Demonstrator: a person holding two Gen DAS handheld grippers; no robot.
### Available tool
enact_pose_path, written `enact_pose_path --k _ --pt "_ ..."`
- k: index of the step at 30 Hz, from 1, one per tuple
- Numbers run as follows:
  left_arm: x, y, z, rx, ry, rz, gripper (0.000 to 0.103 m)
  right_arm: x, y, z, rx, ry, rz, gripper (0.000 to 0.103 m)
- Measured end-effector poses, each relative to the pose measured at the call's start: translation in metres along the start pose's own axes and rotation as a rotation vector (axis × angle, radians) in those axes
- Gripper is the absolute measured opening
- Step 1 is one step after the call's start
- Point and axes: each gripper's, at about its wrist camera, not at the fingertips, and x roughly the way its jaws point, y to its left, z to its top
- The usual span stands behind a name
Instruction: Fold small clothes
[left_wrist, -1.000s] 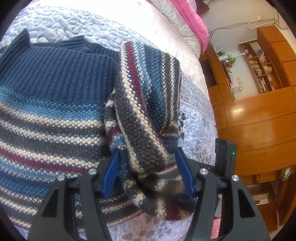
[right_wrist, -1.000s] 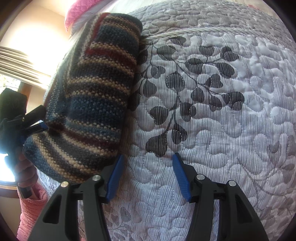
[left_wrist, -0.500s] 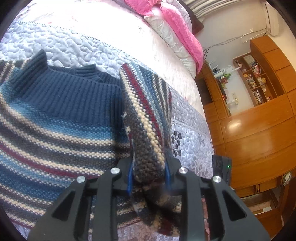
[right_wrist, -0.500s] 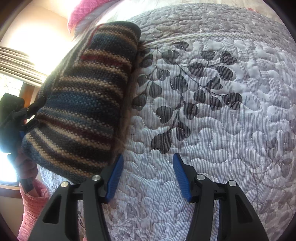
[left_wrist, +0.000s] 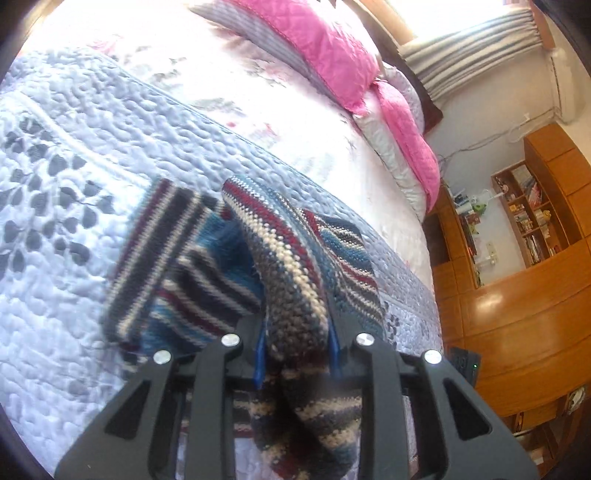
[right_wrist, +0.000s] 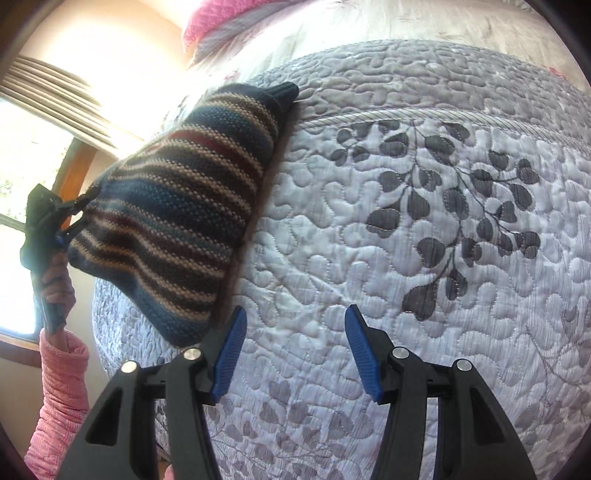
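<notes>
the left gripper is clenched on a thick fold of the striped sweater, lifting it off the quilt, probably to carry it aside. the right gripper hangs released over the quilt, empty.

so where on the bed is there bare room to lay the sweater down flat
The quilt is bare ahead of the open right gripper, from the striped sweater across the grey leaf print. The only clutter is where the left gripper holds the sweater, and the pink pillows at the head.
</notes>
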Motion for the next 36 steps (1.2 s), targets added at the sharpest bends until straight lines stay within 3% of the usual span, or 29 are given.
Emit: enact_pose_path --k 4,9,11,15,20,23,27,28,29,30,32,36 --pt "-0.015 0.046 0.007 -0.058 -0.009 0.056 0.024 0.012 0.022 0.004 -0.033 0.017 0.019 0.056" --pt "0.027 0.078 -0.007 -0.089 0.095 0.118 0.025 0.03 0.049 0.011 -0.042 0.044 0.067 0.057" --pt "0.037 0.082 -0.011 -0.09 0.098 0.129 0.027 0.037 0.06 0.014 -0.051 0.049 0.073 0.059" --pt "0.024 0.08 -0.015 -0.089 0.077 0.103 0.032 0.042 0.079 0.013 -0.056 0.065 0.097 0.061" --pt "-0.012 0.064 -0.034 -0.024 0.065 0.114 0.051 0.048 0.102 0.01 -0.065 0.084 0.076 0.068" --pt "-0.017 0.054 -0.051 0.02 0.095 0.139 0.056 0.06 0.112 0.009 -0.051 0.111 0.059 0.07" --pt "-0.012 0.046 -0.066 0.039 0.13 0.118 0.056 0.081 0.115 0.007 -0.029 0.148 0.039 0.068" --pt "-0.01 0.045 -0.068 0.053 0.126 0.138 0.052 0.086 0.115 0.005 -0.025 0.16 0.039 0.054" --pt "-0.007 0.044 -0.069 0.066 0.13 0.165 0.032 0.091 0.114 0.004 -0.019 0.176 0.051 0.04" --pt "-0.002 0.045 -0.069 0.066 0.151 0.173 0.022 0.094 0.114 0.002 -0.009 0.186 0.059 0.031" --pt "0.007 0.052 -0.071 0.038 0.192 0.172 0.013 0.09 0.117 0.0 -0.037 0.175 0.045 0.026" --pt "0.011 0.059 -0.08 0.081 0.201 0.223 0.01 0.078 0.124 -0.008 -0.114 0.159 0.012 0.022"
